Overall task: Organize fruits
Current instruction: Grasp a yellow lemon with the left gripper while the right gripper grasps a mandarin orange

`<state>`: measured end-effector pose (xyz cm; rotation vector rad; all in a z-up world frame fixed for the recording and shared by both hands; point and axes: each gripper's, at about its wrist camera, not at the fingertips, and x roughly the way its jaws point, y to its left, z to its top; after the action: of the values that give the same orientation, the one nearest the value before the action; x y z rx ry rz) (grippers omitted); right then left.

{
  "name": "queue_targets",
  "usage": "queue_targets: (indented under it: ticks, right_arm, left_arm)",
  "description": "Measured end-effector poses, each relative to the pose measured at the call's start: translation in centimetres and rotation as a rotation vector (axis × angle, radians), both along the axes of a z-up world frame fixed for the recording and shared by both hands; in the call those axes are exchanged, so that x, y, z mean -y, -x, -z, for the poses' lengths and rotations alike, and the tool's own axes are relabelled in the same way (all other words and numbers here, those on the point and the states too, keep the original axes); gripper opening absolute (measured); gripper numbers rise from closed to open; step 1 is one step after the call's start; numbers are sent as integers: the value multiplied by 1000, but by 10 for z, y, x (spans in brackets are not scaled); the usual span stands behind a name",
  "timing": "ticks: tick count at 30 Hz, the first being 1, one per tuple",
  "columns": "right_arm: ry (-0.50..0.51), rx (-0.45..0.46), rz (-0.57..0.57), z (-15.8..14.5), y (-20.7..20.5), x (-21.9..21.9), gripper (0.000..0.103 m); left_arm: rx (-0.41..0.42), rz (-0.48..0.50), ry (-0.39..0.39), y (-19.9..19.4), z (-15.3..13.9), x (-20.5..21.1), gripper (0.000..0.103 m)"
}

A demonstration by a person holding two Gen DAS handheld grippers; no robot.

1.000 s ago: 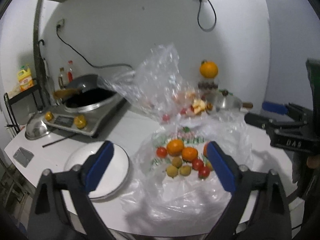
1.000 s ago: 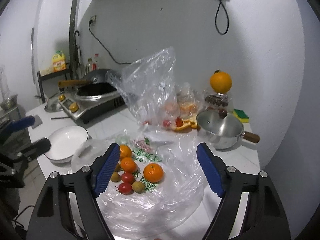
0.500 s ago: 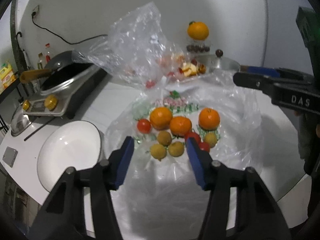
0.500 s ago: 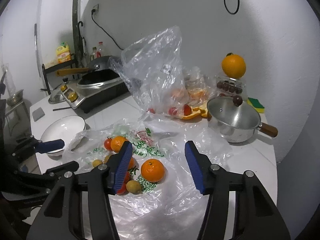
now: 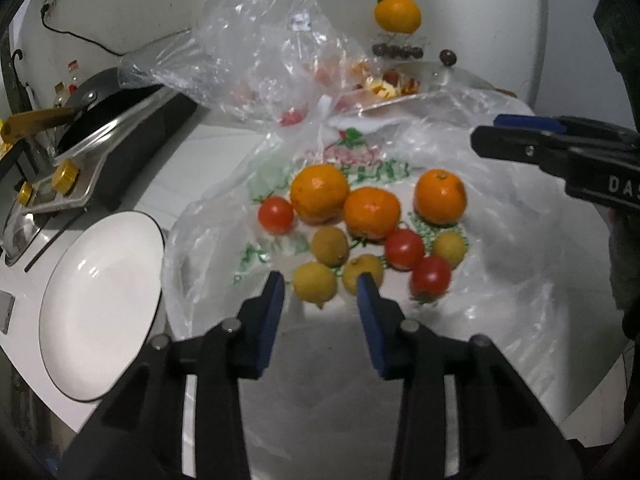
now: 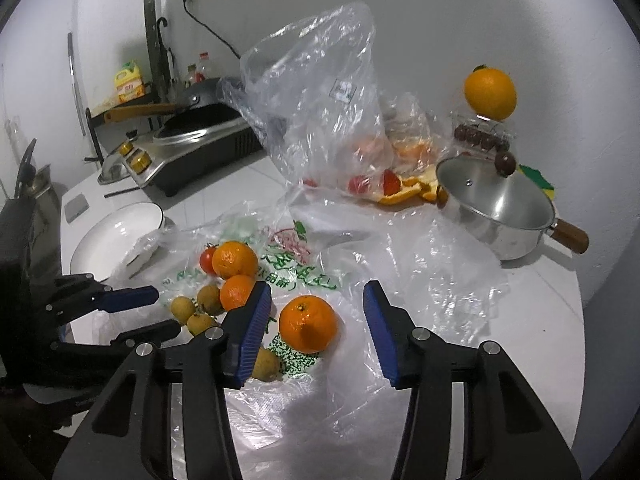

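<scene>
Oranges, red tomatoes and small yellow-brown fruits lie on a flat clear plastic bag (image 5: 500, 280). My left gripper (image 5: 320, 286) is open, low over the bag, its tips either side of a small yellow fruit (image 5: 315, 282). My right gripper (image 6: 316, 300) is open, its tips either side of a lone orange (image 6: 307, 323), just above it. That orange also shows in the left wrist view (image 5: 440, 197). A white plate (image 5: 100, 304) sits left of the bag.
A second, upright plastic bag (image 6: 320, 100) with fruit stands behind. A steel pot with lid (image 6: 496, 208) is at the right, an orange (image 6: 490, 94) on a box behind it. An induction cooker with a wok (image 6: 196, 140) is at the back left.
Both grippers have come down and forward toward the fruit pile and their jaws have narrowed. The left now brackets a small yellow fruit, the right the lone orange.
</scene>
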<state>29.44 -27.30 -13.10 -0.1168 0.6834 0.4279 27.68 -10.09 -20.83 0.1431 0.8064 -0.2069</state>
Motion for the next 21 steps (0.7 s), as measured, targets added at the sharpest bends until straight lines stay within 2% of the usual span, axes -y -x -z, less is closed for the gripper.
queue_targets:
  ticks: [1,18,21]
  right_arm:
    - [-1,-8,-3,2,-2,0,51]
    - [-1,-128,-18,32,-25,-5,51]
    - [0,-140,-19,36,-27,-7,51]
  left_arm:
    - [-7,-1,-3,-2,2,-1,33]
    - [-48,26,-18,-20,17,-5,32]
    - [-47,29,-13,-21,17,-4,28]
